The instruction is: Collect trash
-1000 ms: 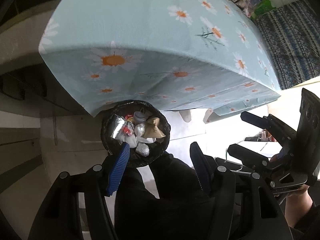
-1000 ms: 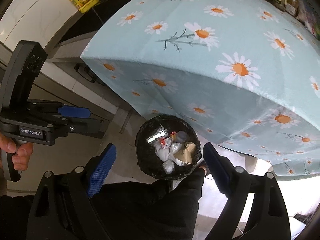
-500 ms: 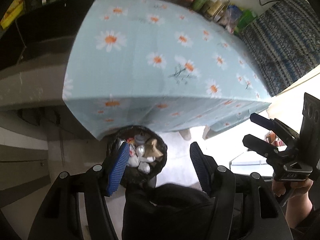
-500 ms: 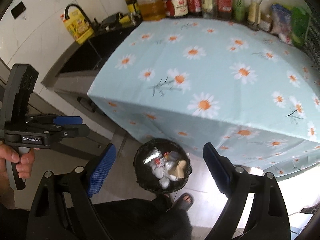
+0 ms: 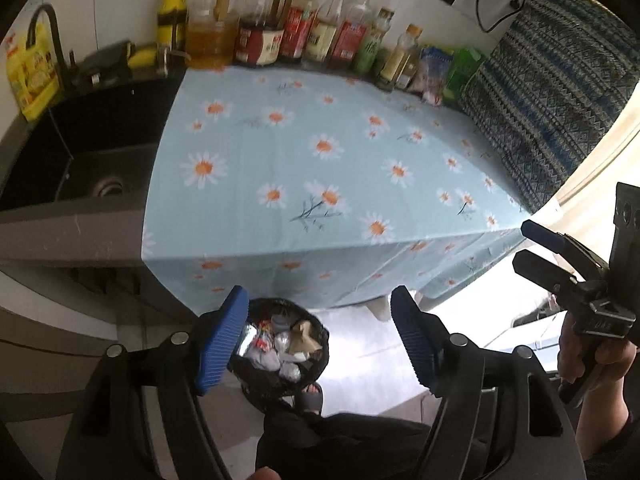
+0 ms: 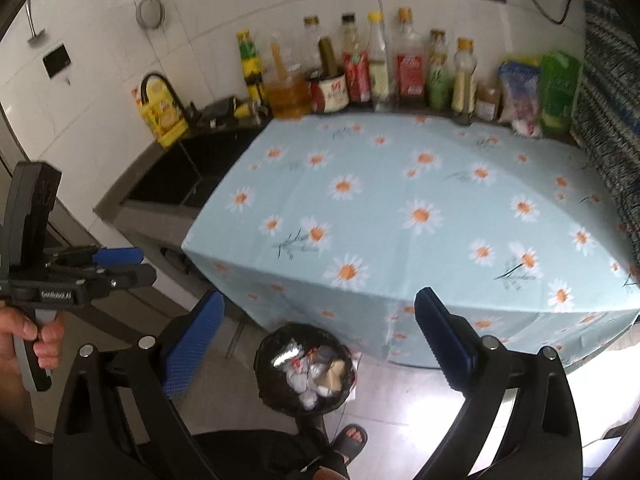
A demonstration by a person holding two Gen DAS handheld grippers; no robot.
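A black trash bin (image 5: 269, 385) stands on the floor against the front of the daisy-cloth table (image 5: 320, 160). It holds crumpled trash (image 5: 280, 346): foil, white wads and brown paper. My left gripper (image 5: 317, 293) hangs high above the bin, its jaws opening with nothing between them. My right gripper (image 6: 320, 296) also hovers over the bin (image 6: 262, 368), its jaws opening wide around nothing. Each view shows the other gripper off to the side: the right one (image 5: 530, 246) and the left one (image 6: 142, 266), both hand-held.
Several bottles (image 6: 376, 76) line the wall behind the table (image 6: 400, 200). A black sink (image 5: 80, 148) with a yellow detergent bottle (image 5: 32, 76) lies left. Patterned fabric (image 5: 552, 92) hangs right. A person's sandalled foot (image 6: 352, 440) and dark trousers are beside the bin.
Both grippers rose and tipped up, so the bin sank and shrank in view while the table top, sink and bottles appeared. Both pairs of jaws spread wider.
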